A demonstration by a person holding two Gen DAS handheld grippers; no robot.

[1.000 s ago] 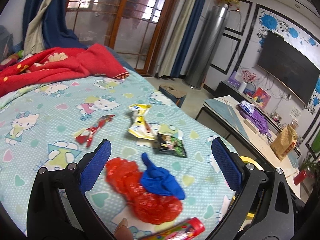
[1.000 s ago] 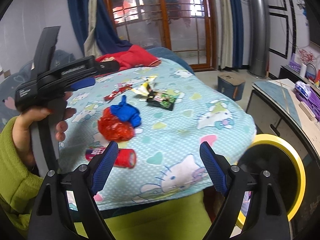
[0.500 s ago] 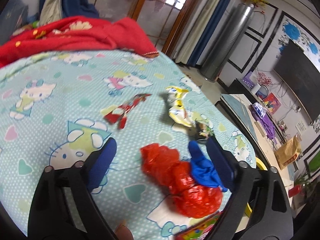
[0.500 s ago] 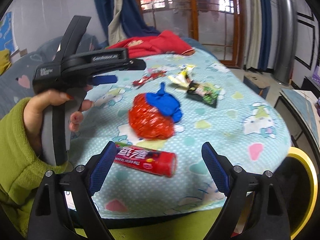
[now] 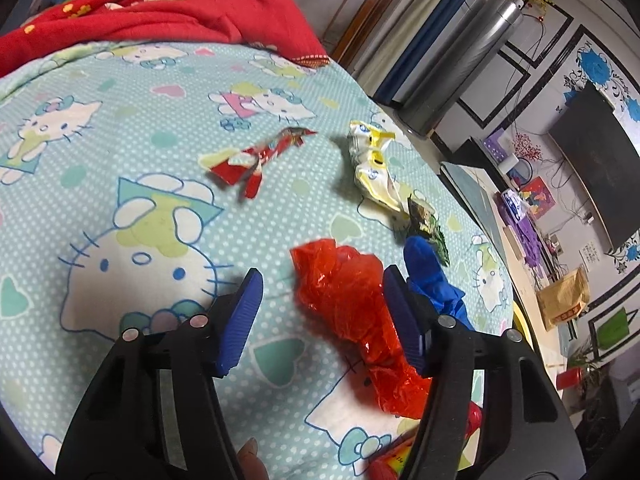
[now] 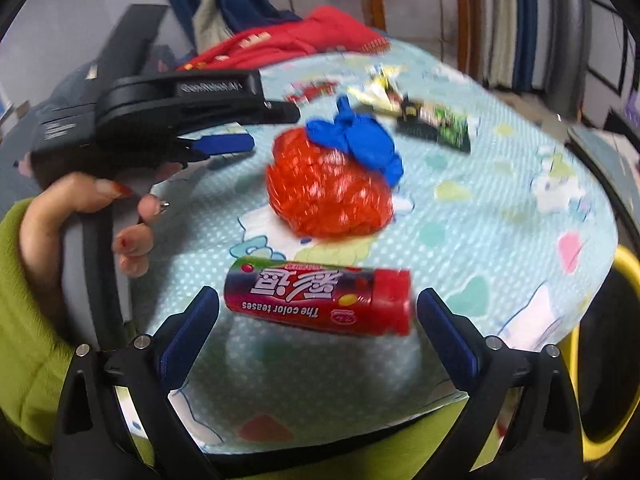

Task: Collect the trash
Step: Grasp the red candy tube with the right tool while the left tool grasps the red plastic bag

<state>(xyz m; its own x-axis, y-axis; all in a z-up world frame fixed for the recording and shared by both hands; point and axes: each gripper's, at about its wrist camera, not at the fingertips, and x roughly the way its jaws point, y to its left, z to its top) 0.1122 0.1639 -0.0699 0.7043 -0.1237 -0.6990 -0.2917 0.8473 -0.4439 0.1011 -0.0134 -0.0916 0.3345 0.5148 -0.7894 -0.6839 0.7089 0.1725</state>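
Trash: crumpled red plastic bag point(image 5: 352, 312) is lying mid-sheet with a crumpled blue rubber glove point(image 6: 356, 140) draped on its far side, touching it.
Tube: red cylindrical candy tube with white lettering point(image 6: 320, 300) is lying on its side near the front edge of the cartoon-cat printed light blue bedsheet point(image 5: 160, 120), just in front of the bag, apart from it.
Far litter: torn red foil wrapper point(image 5: 256, 156), twisted yellow-white snack packet point(image 5: 374, 168) and dark green-black snack packet point(image 6: 438, 124) are sitting beyond the bag, loosely spread, bare sheet between wrapper and bag.
Left gripper point(image 5: 322, 314): jaws have just been closing, now standing about half apart; red bag is sitting between them, right pad against or just beside the bag, left pad clear of it, bare sheet showing in that gap.
Right gripper point(image 6: 318, 320): jaws have just been opening, now spread wide; candy tube is lying crosswise between the blue pads, small gap at each end, nothing gripped.
Hand: person's hand in green sleeve point(image 6: 100, 216) is squeezing the left gripper's handle.
Edges: bedsheet is dropping off on the right side; yellow-rimmed bin point(image 6: 596, 344) is sitting below that edge.
Back: red blanket point(image 5: 160, 16) is bunching at the far end, well apart from the trash.
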